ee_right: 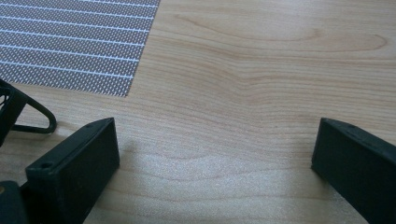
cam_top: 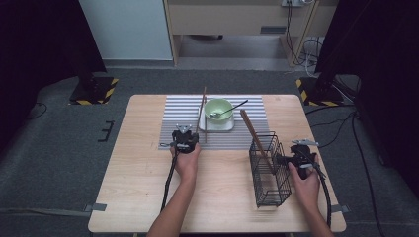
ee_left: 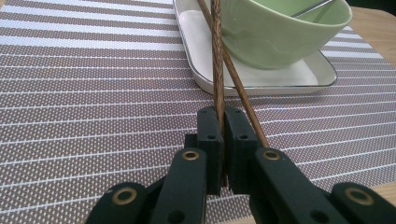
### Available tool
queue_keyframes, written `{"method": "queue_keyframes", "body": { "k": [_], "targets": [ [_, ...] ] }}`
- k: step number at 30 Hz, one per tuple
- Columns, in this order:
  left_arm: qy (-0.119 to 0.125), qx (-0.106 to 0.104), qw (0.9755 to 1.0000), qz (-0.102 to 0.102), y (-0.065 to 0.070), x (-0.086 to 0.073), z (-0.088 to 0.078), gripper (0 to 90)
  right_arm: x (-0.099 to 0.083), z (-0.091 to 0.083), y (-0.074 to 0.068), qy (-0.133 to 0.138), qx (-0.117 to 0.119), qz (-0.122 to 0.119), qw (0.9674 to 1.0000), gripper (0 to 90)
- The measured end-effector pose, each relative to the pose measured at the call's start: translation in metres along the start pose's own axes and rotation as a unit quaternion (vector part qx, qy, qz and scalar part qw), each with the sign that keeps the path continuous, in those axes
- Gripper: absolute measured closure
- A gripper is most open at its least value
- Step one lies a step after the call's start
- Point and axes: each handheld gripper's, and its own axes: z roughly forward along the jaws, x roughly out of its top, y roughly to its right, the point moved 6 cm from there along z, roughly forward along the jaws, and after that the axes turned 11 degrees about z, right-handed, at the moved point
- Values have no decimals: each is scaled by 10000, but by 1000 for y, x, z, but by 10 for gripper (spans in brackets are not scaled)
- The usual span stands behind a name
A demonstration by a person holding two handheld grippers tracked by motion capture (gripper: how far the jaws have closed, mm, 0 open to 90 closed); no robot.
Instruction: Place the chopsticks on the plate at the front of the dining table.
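Two brown chopsticks (ee_left: 217, 56) cross over the edge of a white tray (ee_left: 205, 79) that holds a green bowl (ee_left: 280, 37). My left gripper (ee_left: 223, 116) is shut on the more upright chopstick, and the other one runs past the outside of its right jaw. From above, the left gripper (cam_top: 187, 137) sits on the striped placemat (cam_top: 178, 116) just left of the tray (cam_top: 217, 126), with the chopsticks (cam_top: 202, 111) leading away from it. My right gripper (ee_right: 215, 154) stands open over bare wood, nothing between its jaws. In the high view the right gripper (cam_top: 298, 155) is beside the black wire basket (cam_top: 269, 173).
A metal spoon (cam_top: 228, 110) rests in the green bowl (cam_top: 219, 108). A long wooden utensil (cam_top: 254, 133) leans out of the wire basket. The basket's wire foot (ee_right: 32, 114) lies just left of my right jaws. The wooden table (cam_top: 143, 182) has free room at the front left.
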Motion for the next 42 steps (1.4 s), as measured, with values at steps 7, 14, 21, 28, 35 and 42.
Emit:
{"method": "queue_keyframes", "body": {
  "k": [7,14,21,28,35,42],
  "targets": [
    [-23,17,10000,-3,-1,0,0,857,0,0,0,-1,0,1,10000,10],
    [-95,46,9999,-48,-4,-2,2,857,0,0,0,-2,0,7,10000,10],
    [-171,27,9998,-85,-5,-5,6,857,0,0,0,1,0,-1,10000,10],
    [-188,41,9996,-193,-10,-9,12,857,0,0,0,0,0,-1,10000,10],
    [-193,-15,9995,-264,-11,-7,16,856,0,0,0,-8,4,-1,10000,7],
    [-316,-21,9991,-286,-10,-9,19,856,0,0,0,-8,4,-1,10000,7]
  ]
}}
